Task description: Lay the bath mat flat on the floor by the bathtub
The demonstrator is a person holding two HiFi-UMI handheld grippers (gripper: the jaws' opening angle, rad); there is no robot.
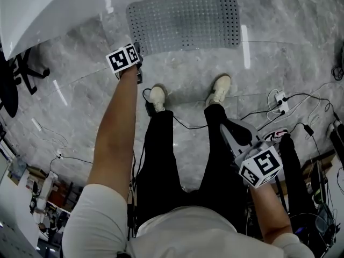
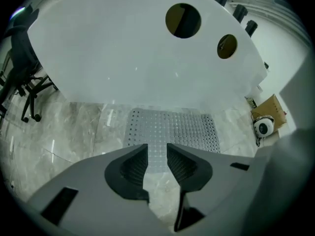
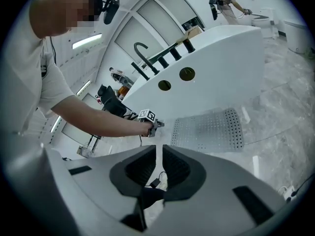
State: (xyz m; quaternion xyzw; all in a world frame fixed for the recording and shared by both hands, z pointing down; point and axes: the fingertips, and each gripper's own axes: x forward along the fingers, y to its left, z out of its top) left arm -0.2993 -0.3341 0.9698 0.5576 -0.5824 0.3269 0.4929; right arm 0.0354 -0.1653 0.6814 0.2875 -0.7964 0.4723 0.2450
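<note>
The grey perforated bath mat (image 1: 183,21) (image 2: 172,129) (image 3: 209,129) lies spread flat on the marble floor, right against the white bathtub (image 1: 54,9) (image 2: 138,48) (image 3: 216,63). My left gripper (image 1: 137,48) (image 2: 156,149) (image 3: 153,123) hovers just off the mat's near left corner, open, with nothing between its pads. My right gripper (image 1: 230,125) (image 3: 160,151) is held back by the person's right thigh, far from the mat. Its jaws stand almost together and hold nothing.
The person's shoes (image 1: 157,97) (image 1: 219,88) stand on the floor just short of the mat. A power strip with cables (image 1: 279,101) lies to the right. An office chair (image 1: 21,71) (image 2: 24,68) stands at the left, a cardboard box (image 2: 270,109) at the tub's right end.
</note>
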